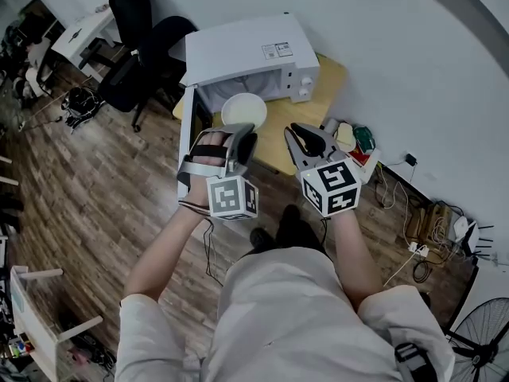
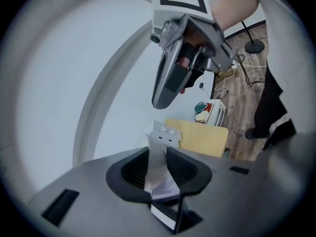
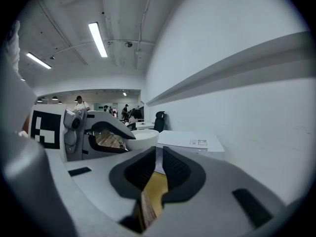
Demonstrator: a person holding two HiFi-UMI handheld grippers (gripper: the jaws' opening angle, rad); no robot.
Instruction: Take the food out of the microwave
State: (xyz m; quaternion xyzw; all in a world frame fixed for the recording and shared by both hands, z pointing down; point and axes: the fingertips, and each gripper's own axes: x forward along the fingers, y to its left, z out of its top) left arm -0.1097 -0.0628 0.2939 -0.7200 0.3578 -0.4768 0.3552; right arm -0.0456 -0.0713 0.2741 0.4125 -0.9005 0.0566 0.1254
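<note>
Bowl (image 1: 242, 110) sits just outside the open microwave (image 1: 246, 50), above the desk (image 1: 330, 74), my left tool (image 1: 245, 138) at its rim. Left gripper view: jaws clamp that rim (to carry it level, I'd judge). Right gripper view: right tool (image 3: 158, 157) narrow, empty.

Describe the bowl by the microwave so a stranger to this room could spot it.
Find the white microwave on the yellow table by the wall, its door swung open. Just in front of its opening is a white bowl, its rim pinched by the left gripper: the only dish there.
</note>
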